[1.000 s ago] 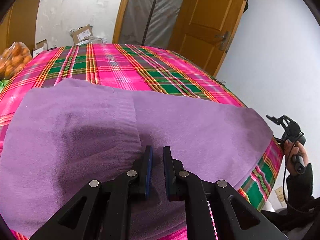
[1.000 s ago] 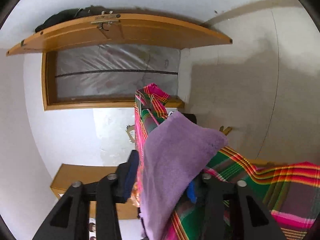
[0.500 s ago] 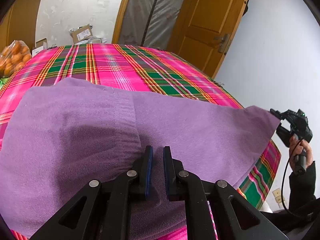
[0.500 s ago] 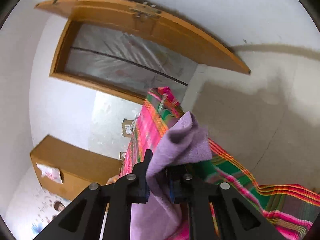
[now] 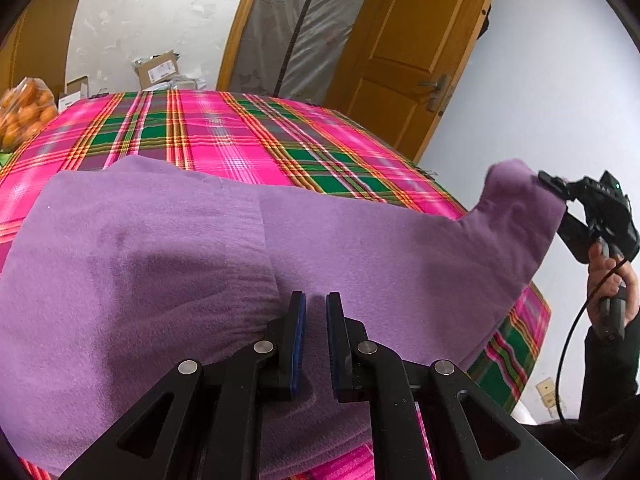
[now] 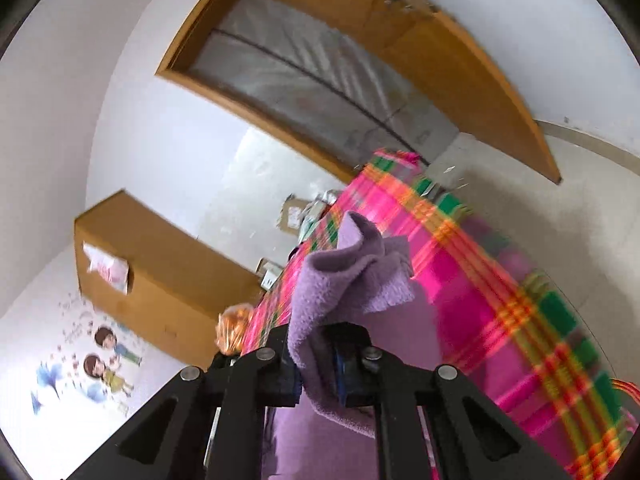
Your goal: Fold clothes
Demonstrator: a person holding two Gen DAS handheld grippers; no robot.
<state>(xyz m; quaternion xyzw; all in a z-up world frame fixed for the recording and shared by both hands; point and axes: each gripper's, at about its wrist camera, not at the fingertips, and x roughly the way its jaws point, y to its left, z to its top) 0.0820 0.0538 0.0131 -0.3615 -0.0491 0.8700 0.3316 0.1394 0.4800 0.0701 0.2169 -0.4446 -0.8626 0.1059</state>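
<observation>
While one purple garment [image 5: 168, 264] lies spread over the plaid cloth [image 5: 240, 140] of a table, two grippers work on it. The left gripper [image 5: 316, 344] sits at the near edge, its jaws nearly together with a fold of the fabric pinched between the blue pads. The right gripper [image 6: 318, 364] is clamped on a far corner of the garment, which bunches up above its fingers in the right wrist view; in the left wrist view that corner stands lifted off the table at the right edge, with a hand [image 5: 612, 280] on the grip below it and a thin cable hanging down.

Behind the table stand two or three cardboard boxes [image 5: 158, 68] bearing white labels too small to read. One bag of orange fruit [image 5: 26, 110] sits at the table's left edge. One wooden door [image 5: 404, 52] stands open beside a grey plastic sheet. A wooden cabinet [image 6: 160, 276] carries a paper note, unreadable, and the wall below shows two cartoon children stickers [image 6: 106, 356].
</observation>
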